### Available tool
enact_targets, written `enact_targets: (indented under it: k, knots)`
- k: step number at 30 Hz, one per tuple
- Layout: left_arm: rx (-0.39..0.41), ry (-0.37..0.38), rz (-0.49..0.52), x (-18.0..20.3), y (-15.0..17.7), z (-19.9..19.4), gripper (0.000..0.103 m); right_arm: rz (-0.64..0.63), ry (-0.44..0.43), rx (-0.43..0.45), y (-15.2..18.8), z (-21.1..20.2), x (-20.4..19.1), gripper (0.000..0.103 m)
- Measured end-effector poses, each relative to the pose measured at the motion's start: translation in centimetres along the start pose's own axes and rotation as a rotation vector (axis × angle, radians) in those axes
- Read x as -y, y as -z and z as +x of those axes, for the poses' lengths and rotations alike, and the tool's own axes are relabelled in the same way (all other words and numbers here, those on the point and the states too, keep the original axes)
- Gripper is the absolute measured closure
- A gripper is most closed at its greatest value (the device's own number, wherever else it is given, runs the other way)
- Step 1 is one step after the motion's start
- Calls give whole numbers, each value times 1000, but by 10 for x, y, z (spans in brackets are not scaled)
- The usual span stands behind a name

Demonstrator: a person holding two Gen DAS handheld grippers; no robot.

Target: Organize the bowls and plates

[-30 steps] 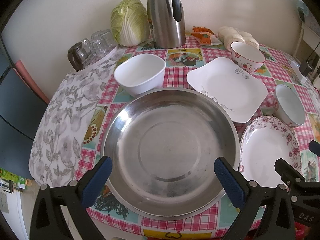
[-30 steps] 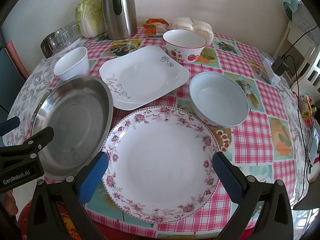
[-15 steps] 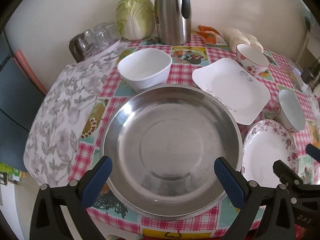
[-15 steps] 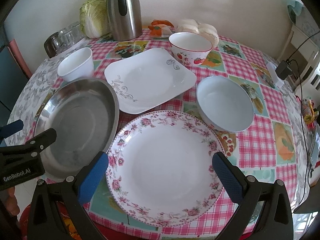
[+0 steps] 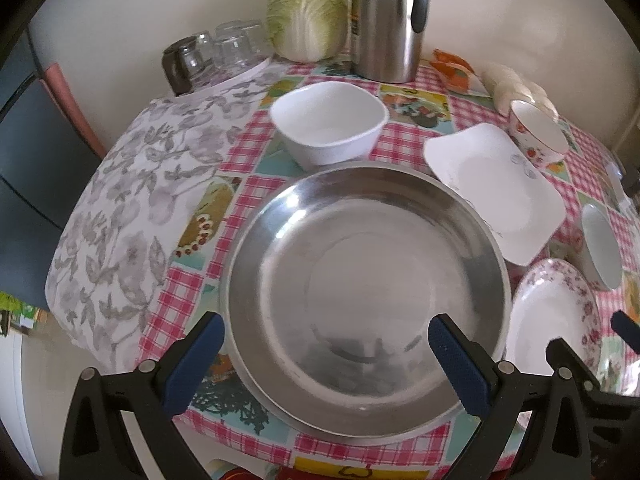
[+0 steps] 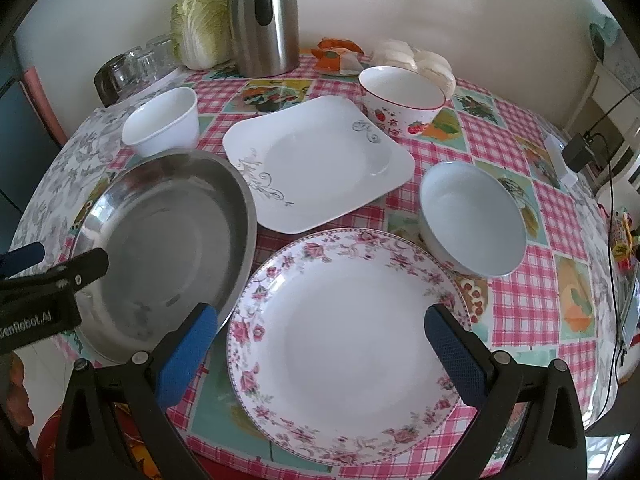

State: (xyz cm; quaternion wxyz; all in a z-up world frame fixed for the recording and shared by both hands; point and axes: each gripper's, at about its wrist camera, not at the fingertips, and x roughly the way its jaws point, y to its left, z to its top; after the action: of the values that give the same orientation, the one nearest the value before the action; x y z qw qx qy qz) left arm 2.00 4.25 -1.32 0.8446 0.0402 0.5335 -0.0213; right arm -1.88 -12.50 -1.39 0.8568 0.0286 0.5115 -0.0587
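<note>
A big steel plate lies at the table's near left edge, and my left gripper hangs open over its near rim, holding nothing. To its right lies a round floral plate, under my open right gripper. Behind them sit a square white plate, a white bowl, a pale blue bowl and a strawberry-print bowl. In the right wrist view the left gripper shows at the left edge.
A steel thermos jug, a cabbage and upturned glasses stand along the wall at the back. Wrapped buns and an orange packet lie behind the bowls. A charger and cable hang at the right.
Both grippers have shifted: the dishes now sit further right in the left view and slightly higher and further right in the right view. No dish has moved on the table.
</note>
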Motion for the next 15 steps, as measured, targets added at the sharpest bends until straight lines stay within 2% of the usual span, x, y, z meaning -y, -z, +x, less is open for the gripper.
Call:
enact_targets:
  k: [4, 10, 15]
  knots:
    - [8, -14, -57, -8, -11, -2, 0, 4, -10, -3, -3, 2, -1, 0]
    - [14, 52, -209, -21, -33, -6, 0, 10, -44, 10, -13, 9, -4, 0]
    - [11, 103, -381, -31, -42, 2, 0, 44, -106, 18, -23, 18, -2, 0]
